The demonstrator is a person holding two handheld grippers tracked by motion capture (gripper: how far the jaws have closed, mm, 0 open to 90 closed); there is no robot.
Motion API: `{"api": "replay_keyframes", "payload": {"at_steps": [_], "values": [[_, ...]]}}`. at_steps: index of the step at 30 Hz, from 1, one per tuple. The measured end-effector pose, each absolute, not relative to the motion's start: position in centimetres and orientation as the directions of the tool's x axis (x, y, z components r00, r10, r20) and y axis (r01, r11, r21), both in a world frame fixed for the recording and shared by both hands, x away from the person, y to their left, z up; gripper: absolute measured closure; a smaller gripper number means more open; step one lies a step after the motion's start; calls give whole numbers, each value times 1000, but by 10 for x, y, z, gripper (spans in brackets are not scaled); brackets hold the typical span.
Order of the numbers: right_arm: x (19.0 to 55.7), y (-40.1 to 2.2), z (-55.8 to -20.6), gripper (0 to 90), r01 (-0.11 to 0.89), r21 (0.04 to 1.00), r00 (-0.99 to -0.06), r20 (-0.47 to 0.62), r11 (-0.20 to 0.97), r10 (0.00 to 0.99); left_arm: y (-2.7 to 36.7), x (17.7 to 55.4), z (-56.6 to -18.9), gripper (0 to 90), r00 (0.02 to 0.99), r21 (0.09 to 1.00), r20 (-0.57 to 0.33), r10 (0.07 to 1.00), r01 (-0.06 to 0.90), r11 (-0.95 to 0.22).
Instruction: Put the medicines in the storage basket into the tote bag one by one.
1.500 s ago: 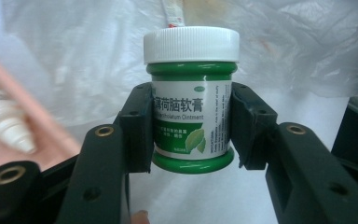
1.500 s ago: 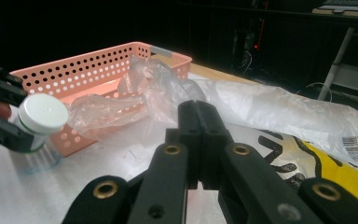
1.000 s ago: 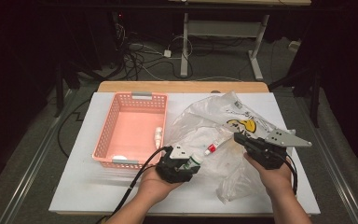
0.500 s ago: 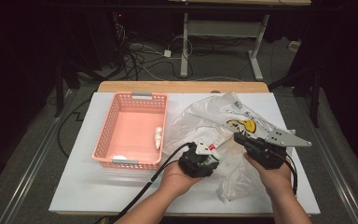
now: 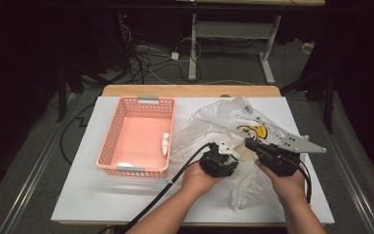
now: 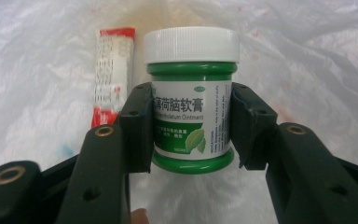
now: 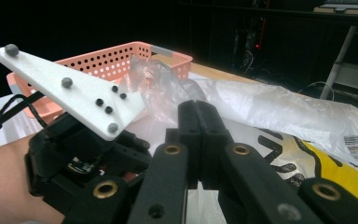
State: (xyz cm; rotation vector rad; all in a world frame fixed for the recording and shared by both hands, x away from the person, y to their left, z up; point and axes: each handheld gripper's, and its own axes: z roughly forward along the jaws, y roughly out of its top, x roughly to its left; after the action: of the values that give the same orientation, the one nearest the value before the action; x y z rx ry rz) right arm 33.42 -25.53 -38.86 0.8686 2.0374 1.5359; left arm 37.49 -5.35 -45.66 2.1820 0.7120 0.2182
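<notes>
Here, a person sits at a white table (image 5: 78,195), holding a black two-jaw gripper in each hand. The left gripper (image 6: 191,126) has its jaws clamped on the sides of a small green ointment jar with a white screw lid and a white label (image 6: 192,98). The jar stands upright between the pads, over a crinkled clear plastic bag with a yellow print (image 5: 233,117). Just beside the jar, within the bag, lies a narrow white tube with red ends (image 6: 112,74).

In the high view the left gripper (image 5: 224,155) sits over the middle of the bag, near the right gripper (image 5: 249,143), which rests on the bag just to its right. The right gripper's jaws are pressed fully together, pinching a fold of the bag's plastic.

Left of the bag sits a pink perforated plastic basket (image 5: 109,141), holding a small white bottle (image 5: 165,144).
</notes>
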Motion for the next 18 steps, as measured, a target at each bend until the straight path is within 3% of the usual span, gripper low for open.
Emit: {"api": "replay_keyframes", "payload": {"at_steps": [18], "values": [[334, -258, -389, 900, 218, 959, -700, 26, 179, 713, -71, 380, -472, 536, 826, 739, -78, 558, 423, -524]]}}
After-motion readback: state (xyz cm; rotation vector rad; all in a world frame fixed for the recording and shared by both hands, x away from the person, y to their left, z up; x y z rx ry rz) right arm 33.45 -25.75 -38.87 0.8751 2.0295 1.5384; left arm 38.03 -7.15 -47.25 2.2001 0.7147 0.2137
